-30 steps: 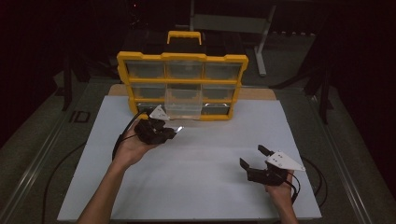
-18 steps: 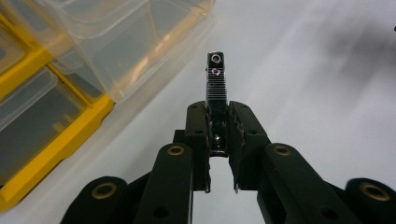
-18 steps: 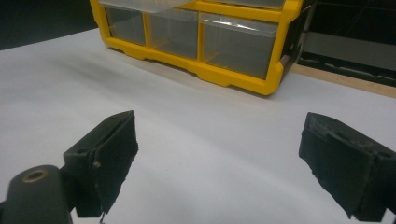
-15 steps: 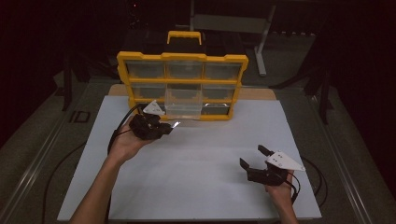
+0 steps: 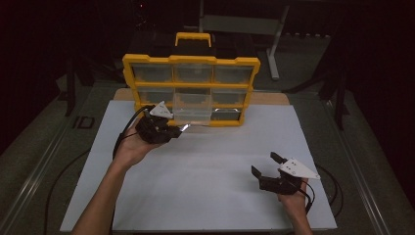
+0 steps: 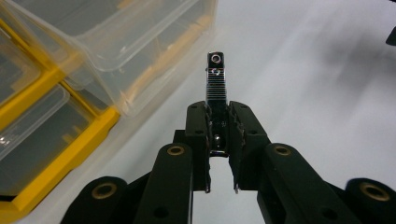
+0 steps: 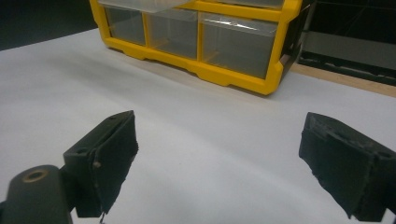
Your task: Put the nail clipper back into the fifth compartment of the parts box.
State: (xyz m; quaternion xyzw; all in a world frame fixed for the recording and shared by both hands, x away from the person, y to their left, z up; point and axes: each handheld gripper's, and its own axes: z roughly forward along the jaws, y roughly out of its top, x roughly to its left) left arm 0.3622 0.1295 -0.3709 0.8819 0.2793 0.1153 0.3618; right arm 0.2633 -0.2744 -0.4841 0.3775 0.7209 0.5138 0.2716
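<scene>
Drawers of clear plastic fill the yellow organiser cabinet (image 5: 191,90) at the table's (image 5: 210,196) far edge; 1 middle-row clear drawer (image 5: 192,108) stands pulled out. Just left of and below it hovers the left claw (image 5: 172,131), clamped on a small shiny metal clip (image 6: 216,86) whose long axis runs straight out along the jaws, tip toward the open drawer. The right claw (image 5: 265,164) rests well apart, jaws wide and empty.
</scene>
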